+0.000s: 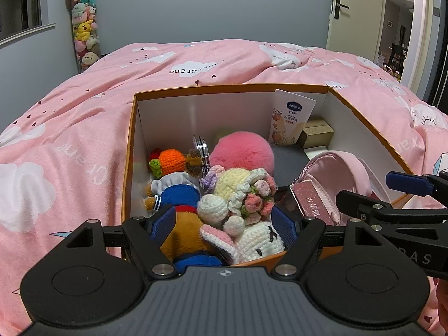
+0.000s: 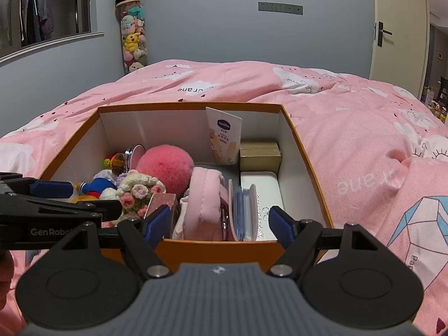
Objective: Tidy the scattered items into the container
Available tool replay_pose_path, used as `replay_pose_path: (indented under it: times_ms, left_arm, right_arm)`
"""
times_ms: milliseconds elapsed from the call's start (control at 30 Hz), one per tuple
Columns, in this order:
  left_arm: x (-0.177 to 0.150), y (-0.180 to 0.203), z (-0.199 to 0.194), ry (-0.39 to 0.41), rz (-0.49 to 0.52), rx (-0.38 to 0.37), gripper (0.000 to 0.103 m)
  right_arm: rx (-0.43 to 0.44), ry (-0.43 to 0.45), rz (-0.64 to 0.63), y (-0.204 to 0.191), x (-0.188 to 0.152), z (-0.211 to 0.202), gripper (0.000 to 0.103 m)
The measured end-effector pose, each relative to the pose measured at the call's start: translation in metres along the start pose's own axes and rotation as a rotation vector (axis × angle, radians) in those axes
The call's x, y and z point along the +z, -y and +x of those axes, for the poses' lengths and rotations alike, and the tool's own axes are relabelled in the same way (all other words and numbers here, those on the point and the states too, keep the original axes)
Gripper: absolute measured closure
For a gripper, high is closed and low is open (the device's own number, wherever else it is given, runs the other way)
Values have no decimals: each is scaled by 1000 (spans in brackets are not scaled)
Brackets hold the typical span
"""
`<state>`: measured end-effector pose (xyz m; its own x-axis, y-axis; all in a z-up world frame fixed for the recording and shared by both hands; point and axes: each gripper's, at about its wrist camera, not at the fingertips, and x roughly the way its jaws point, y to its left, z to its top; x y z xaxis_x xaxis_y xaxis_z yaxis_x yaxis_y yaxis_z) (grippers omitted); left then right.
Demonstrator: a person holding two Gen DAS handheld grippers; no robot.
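Observation:
An orange box [image 1: 229,86] [image 2: 196,105] with white inner walls sits on the pink bed. Inside lie a pink pompom [image 1: 242,151] [image 2: 165,165], a crochet bouquet doll [image 1: 246,193] [image 2: 140,190], a plush in blue clothes [image 1: 179,196], a pink pouch [image 1: 333,173] [image 2: 205,204], a Vaseline tube [image 1: 291,117] [image 2: 224,137], a gold box [image 2: 259,154] and a white case [image 2: 261,193]. My left gripper [image 1: 222,224] stands open over the box's near left part, with the toys showing between its fingers. My right gripper [image 2: 219,224] stands open at the near rim, above the pouch.
The pink quilt [image 1: 84,106] [image 2: 364,140] with cloud prints spreads all around the box. A tall clear tube of plush toys [image 1: 84,30] [image 2: 133,36] stands in the far corner. A door [image 2: 397,28] is at the right.

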<state>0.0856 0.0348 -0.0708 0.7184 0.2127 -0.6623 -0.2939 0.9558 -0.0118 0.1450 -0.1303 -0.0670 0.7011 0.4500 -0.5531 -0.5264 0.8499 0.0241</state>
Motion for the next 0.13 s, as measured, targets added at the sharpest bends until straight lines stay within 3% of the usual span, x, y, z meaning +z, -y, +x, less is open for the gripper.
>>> replay_pose_path:
  times_ms: [133]
  left_arm:
    - [0, 0, 0, 0, -1, 0, 15]
  right_arm:
    - [1, 0, 0, 0, 0, 0, 24]
